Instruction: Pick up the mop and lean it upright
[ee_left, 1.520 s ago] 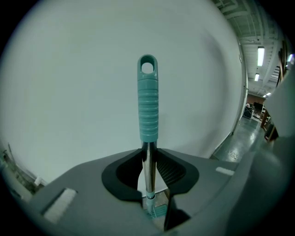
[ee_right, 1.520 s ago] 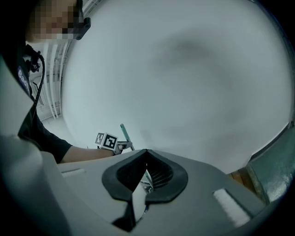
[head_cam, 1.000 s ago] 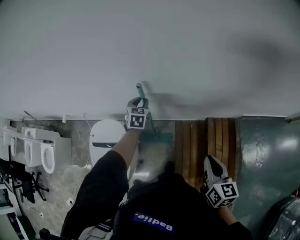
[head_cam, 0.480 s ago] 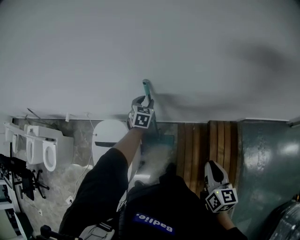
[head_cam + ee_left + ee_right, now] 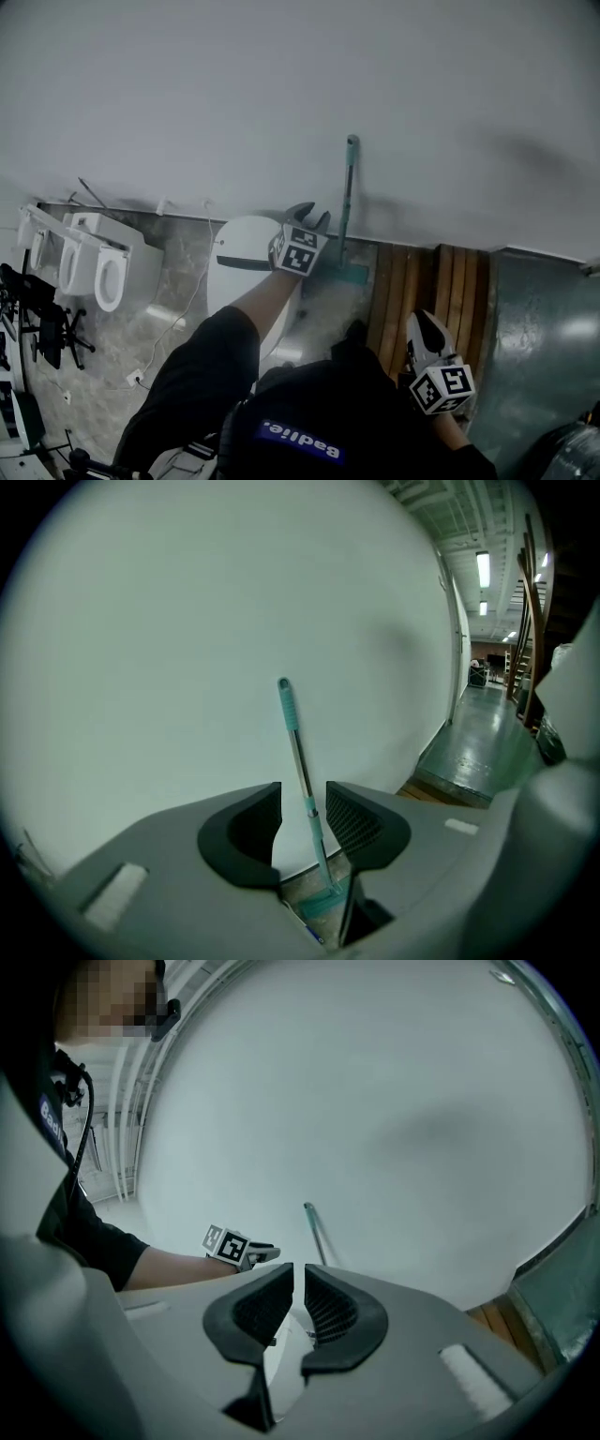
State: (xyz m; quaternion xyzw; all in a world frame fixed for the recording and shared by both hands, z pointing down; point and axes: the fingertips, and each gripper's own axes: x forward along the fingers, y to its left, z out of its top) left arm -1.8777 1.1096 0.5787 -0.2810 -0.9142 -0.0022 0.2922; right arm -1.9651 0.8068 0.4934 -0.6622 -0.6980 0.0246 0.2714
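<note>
Black top (image 5: 319, 394) with a blue patch (image 5: 302, 440); left gripper (image 5: 303, 801) and right gripper (image 5: 298, 1285) grey with black jaws

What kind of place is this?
Likely a storeroom or workshop, not a real bathroom: toilets sit in a row on the floor, wooden planks lie by the white wall, and a mop leans against it.

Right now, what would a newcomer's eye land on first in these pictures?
The teal mop, standing upright on its own against the big white wall, dead centre. Just left of it hangs the left gripper, jaws just opened and empty, clear of it. Far left stands a row of white toilets.
</note>
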